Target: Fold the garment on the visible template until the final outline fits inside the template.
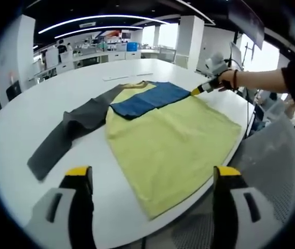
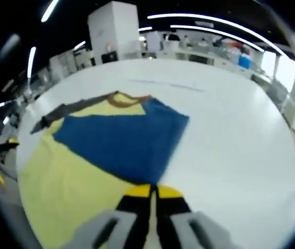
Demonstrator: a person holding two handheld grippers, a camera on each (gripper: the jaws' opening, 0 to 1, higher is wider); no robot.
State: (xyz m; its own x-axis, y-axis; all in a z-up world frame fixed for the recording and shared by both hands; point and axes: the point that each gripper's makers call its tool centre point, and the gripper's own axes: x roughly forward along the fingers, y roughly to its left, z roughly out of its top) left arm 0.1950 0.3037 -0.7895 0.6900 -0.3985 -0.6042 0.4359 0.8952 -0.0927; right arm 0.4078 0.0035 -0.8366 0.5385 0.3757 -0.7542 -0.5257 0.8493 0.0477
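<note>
A yellow garment lies flat on the white table. Its grey sleeve stretches out to the left, and its blue sleeve is folded across the chest. My left gripper is open near the table's front edge, just short of the hem, with nothing between its fingers. A person's hand holds my right gripper at the blue sleeve's right corner. In the right gripper view the blue sleeve narrows down to the gripper, whose jaws are shut on its corner. The picture is blurred.
A grey mesh chair stands close to the table's right edge. A faint thin line marks the table beyond the collar. Desks, pillars and shelves stand far behind. Bare table surrounds the garment on the left and far sides.
</note>
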